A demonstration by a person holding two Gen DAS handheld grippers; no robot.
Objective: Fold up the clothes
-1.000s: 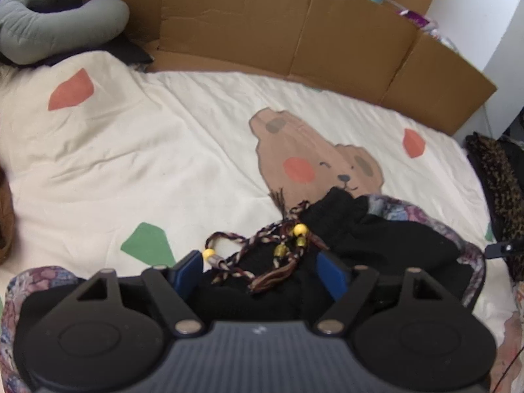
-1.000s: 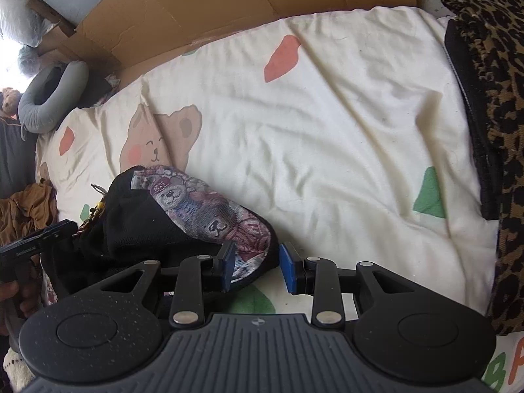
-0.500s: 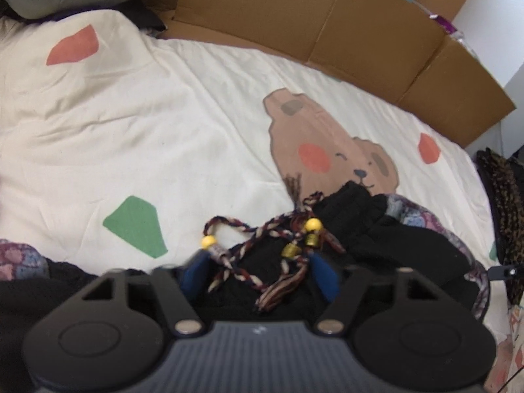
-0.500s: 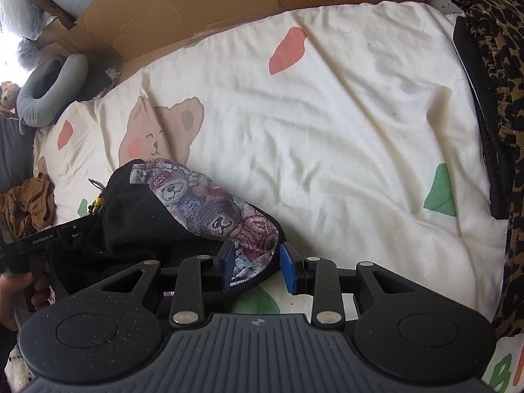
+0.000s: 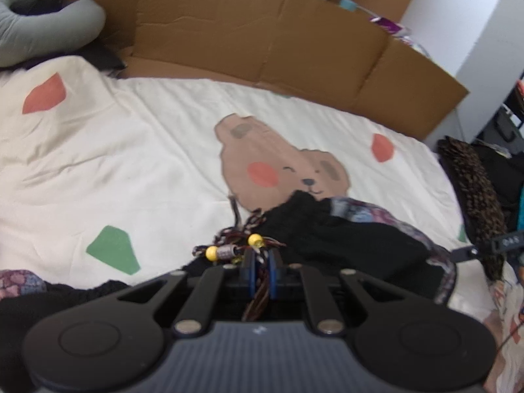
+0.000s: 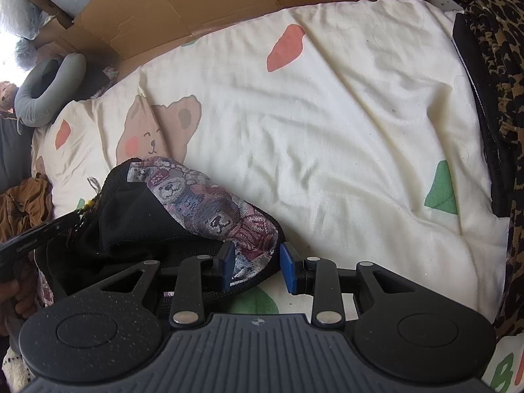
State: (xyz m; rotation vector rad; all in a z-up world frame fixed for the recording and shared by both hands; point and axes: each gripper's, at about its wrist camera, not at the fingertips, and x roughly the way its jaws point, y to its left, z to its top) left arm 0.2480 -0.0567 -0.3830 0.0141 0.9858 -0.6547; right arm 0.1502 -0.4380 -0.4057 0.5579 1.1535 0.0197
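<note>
A black garment with a bear-patterned knit outside lies bunched on the cream bear-print bedspread; it also shows in the left wrist view. Braided cords with yellow beads hang from its edge. My left gripper is shut on the braided cords and the black edge of the garment. My right gripper is open, its blue pads on either side of the patterned hem, which lies between them.
Brown cardboard walls the far side of the bed. A grey neck pillow lies at the far left. A leopard-print garment is piled along the right edge. Brown clothing sits at the left.
My left gripper closed from wide open onto the braided cords and the garment's edge and lifted slightly. My right gripper stayed open around the hem, hardly moving.
</note>
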